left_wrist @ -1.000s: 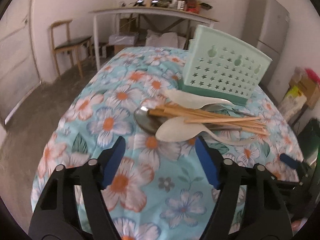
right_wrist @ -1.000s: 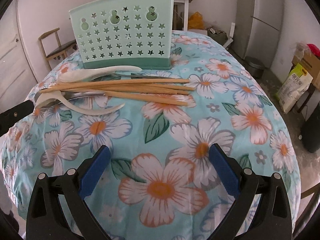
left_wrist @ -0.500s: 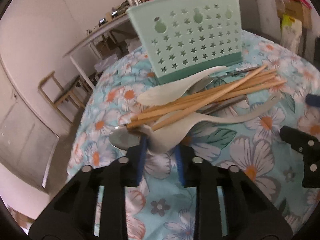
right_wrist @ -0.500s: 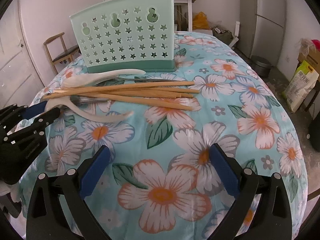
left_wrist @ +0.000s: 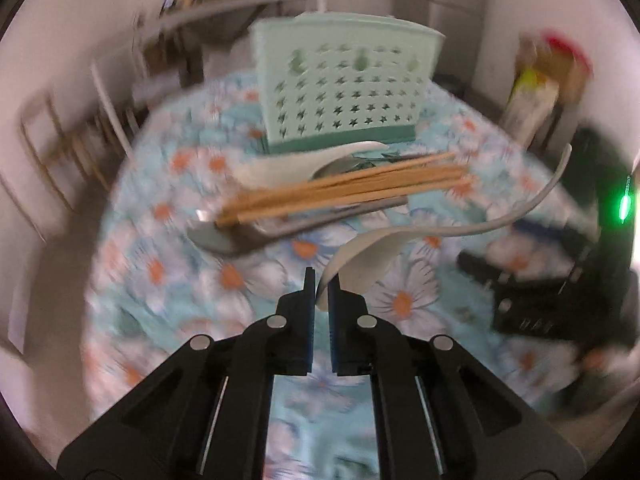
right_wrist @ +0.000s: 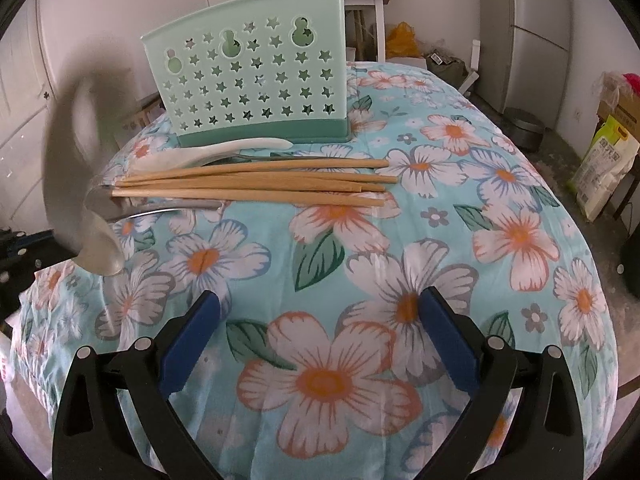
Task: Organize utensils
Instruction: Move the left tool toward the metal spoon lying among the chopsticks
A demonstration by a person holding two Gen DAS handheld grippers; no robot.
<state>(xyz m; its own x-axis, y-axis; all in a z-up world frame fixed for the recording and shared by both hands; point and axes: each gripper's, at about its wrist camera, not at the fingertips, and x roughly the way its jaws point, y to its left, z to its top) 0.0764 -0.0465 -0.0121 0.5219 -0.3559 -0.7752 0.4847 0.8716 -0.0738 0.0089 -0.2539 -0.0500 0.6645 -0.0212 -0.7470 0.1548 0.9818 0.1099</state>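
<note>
Pinching a white spoon [left_wrist: 374, 254] by its bowl – curved handle raised – left gripper [left_wrist: 319, 284] clamped narrow.

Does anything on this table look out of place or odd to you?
Mostly the utensils: wooden chopsticks, a white spoon and a metal spoon lie heaped on the tablecloth before the green holder. The left gripper pinches another white spoon by its bowl.

A: From where does the left wrist camera look?

B: From behind its own fingers, tilted down, close over the flowered turquoise tablecloth [left_wrist: 168, 280]. The mint-green perforated plastic holder [left_wrist: 344, 92] stands at 12 o'clock.

A: And the right one?

B: Also tilted down, near the cloth. Both views share the holder and the bundle of wooden chopsticks [right_wrist: 256, 184].
</note>
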